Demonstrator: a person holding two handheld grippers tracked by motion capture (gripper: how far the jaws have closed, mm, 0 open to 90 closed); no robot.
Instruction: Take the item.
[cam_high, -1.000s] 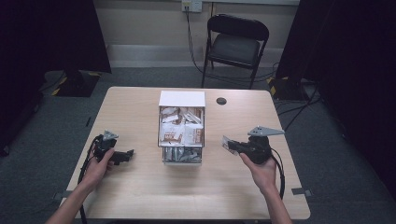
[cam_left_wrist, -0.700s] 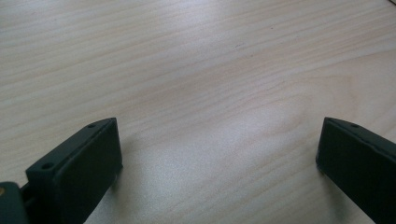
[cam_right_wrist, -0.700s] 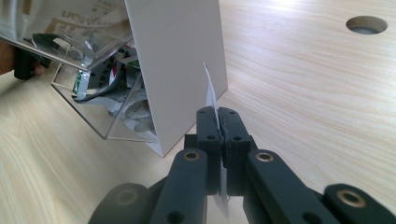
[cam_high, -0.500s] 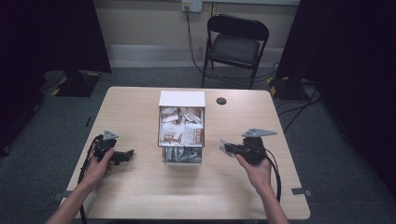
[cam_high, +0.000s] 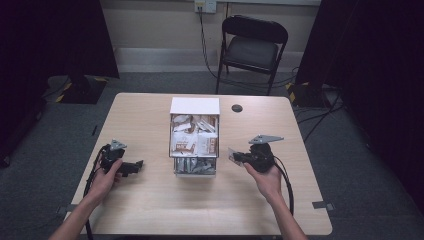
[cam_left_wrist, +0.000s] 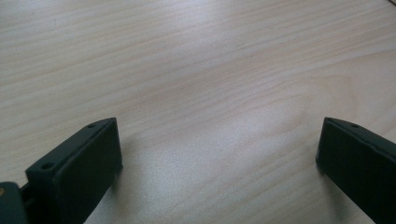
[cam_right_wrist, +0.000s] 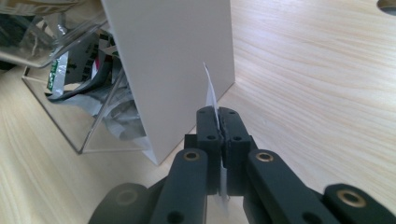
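Right tongs lower, nearer box.

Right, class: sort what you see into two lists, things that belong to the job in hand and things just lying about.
In the job:
right hand-held gripper
thin white packet pinched in its jaws
clear box of packets

Lying about:
left hand-held gripper, open over bare table
folding chair

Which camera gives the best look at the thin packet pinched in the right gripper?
The right gripper view: the packet stands edge-on, clamped between the right gripper's shut jaws. The high view shows it small, pointing toward the box.
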